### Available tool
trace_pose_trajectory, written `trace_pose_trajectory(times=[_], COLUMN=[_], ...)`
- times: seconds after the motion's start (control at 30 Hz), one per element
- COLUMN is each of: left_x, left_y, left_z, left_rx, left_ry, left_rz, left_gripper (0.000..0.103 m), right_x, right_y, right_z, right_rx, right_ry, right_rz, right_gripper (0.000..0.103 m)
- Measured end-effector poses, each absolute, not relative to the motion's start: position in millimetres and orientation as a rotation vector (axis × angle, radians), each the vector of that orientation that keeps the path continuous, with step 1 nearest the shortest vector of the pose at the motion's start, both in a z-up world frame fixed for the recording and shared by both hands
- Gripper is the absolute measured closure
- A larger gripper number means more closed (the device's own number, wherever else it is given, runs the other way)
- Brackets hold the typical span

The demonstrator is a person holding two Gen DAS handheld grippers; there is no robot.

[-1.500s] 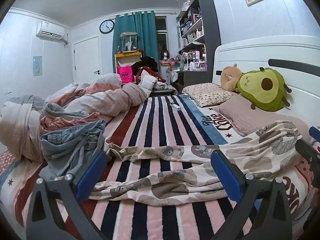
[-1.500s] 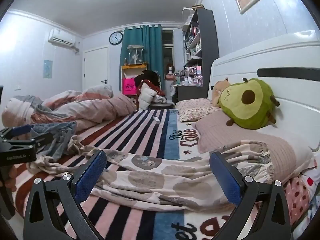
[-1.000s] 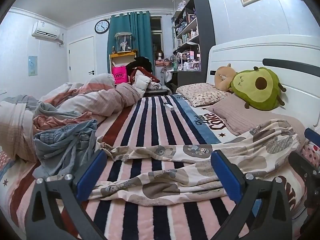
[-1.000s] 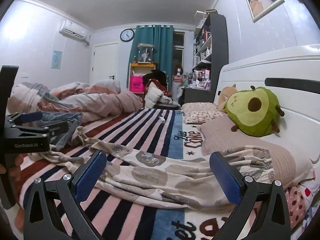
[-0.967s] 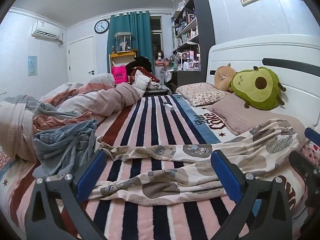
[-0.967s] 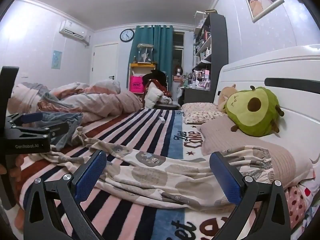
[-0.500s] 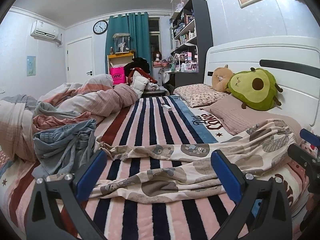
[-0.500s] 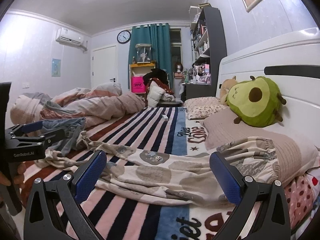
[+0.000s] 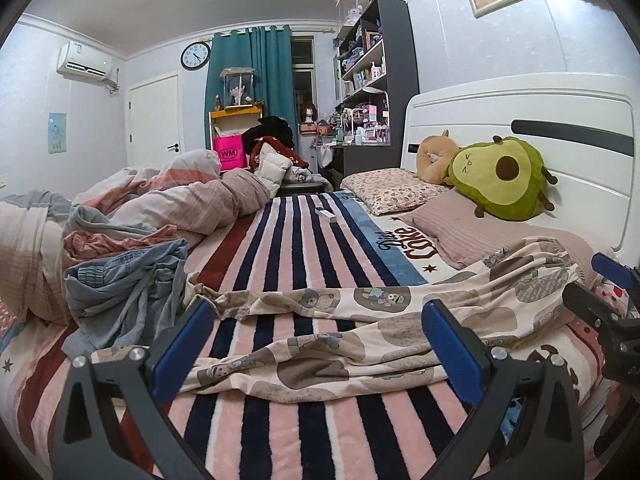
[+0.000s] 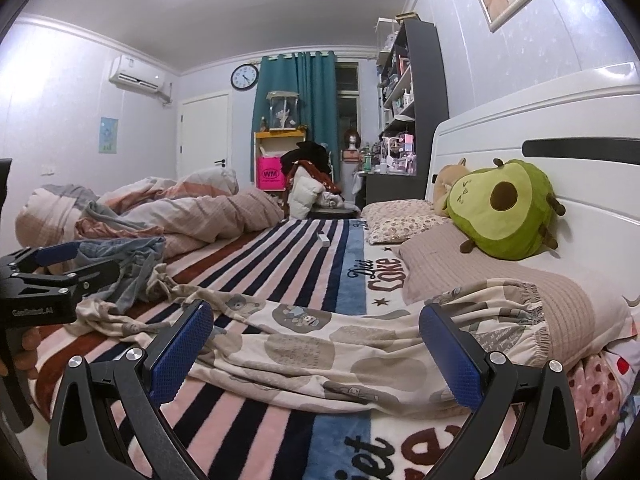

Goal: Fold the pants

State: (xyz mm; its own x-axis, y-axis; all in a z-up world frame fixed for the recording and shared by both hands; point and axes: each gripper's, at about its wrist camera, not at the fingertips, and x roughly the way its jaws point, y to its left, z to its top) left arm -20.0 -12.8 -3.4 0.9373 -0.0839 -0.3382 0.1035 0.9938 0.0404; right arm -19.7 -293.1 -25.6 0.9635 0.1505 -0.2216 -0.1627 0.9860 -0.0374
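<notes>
Cream pajama pants [image 9: 360,320] with a bear print lie spread and wrinkled across the striped blanket [image 9: 304,248]. Their elastic waistband [image 10: 516,312] rests against a pink pillow on the right; the legs run toward the left. My left gripper [image 9: 316,344] hovers open just before the legs, nothing between its blue pads. My right gripper [image 10: 316,344] hovers open in front of the pants [image 10: 320,344] near the waistband, also empty. The left gripper shows at the left edge of the right wrist view.
A heap of grey clothes [image 9: 116,292] and a bunched duvet [image 9: 168,208] fill the bed's left side. Pillows and an avocado plush [image 9: 500,180] sit by the white headboard [image 9: 520,112]. A small white box [image 9: 325,213] lies mid-blanket.
Both grippers have shifted slightly, changing the view angle a little. The pants lie as before, and both grippers stay open.
</notes>
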Motion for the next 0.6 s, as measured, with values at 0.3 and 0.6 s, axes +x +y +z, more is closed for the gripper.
trace_pose_trajectory(times=[0.3, 0.6], left_x=[-22.2, -23.9], left_y=[-12.2, -9.2], left_z=[-2.6, -2.2], left_rx=[0.057, 0.056], left_ry=[0.341, 0.344], left_rz=[-0.094, -0.092], left_gripper=[0.001, 0.001], right_x=[-19.5, -20.9], right_y=[-293.8, -298.1], right_z=[-26.3, -26.8], right_rx=[-0.055, -0.057], right_ry=[0.221, 0.219], right_rz=[0.160, 0.161], right_gripper=[0.000, 0.000])
